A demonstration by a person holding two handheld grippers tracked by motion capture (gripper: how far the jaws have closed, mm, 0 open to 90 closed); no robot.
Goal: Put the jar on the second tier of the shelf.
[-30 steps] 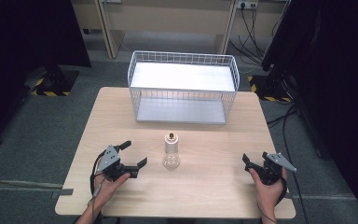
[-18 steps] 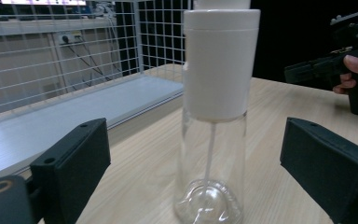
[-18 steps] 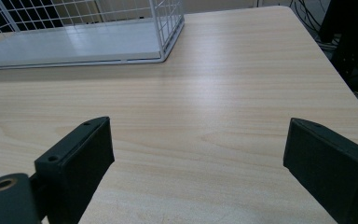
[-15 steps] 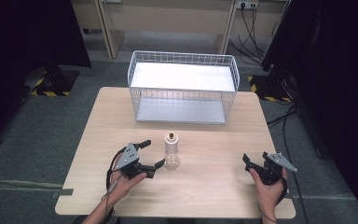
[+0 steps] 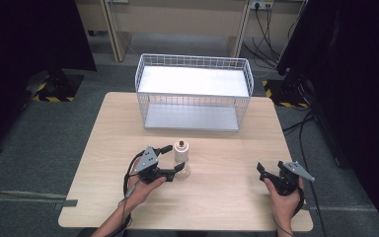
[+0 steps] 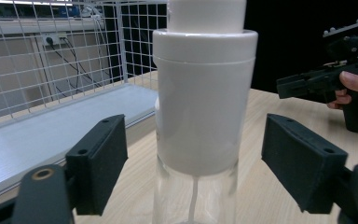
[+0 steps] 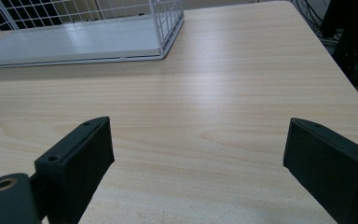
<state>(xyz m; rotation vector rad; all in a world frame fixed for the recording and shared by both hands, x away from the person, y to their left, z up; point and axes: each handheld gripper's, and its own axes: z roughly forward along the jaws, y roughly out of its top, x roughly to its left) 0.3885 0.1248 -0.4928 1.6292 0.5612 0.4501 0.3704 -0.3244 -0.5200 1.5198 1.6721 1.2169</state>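
Observation:
A clear glass bottle (image 5: pixel 181 157) with a tall white pump cap (image 6: pixel 204 102) stands upright near the middle of the wooden table (image 5: pixel 227 207). My left gripper (image 5: pixel 175 158) has come in from the bottle's left, with one jaw on each side of it. In the left gripper view (image 6: pixel 193 172) a gap shows between each black pad and the cap. The jaws have just been closing around the bottle without pressing on it. My right gripper (image 5: pixel 262 173) rests at the table's right front, open (image 7: pixel 196 172) over bare wood; it also appears farther off (image 6: pixel 326 84).
A white wire basket (image 5: pixel 194 61) with a pale floor stands at the back of the table, just behind the bottle (image 6: pixel 51 56) (image 7: pixel 168 28). Dark floor, cables and black screens surround the table.
My left gripper has slid right to the bottle, and its jaws have narrowed until they flank it. The right hand has stayed still.

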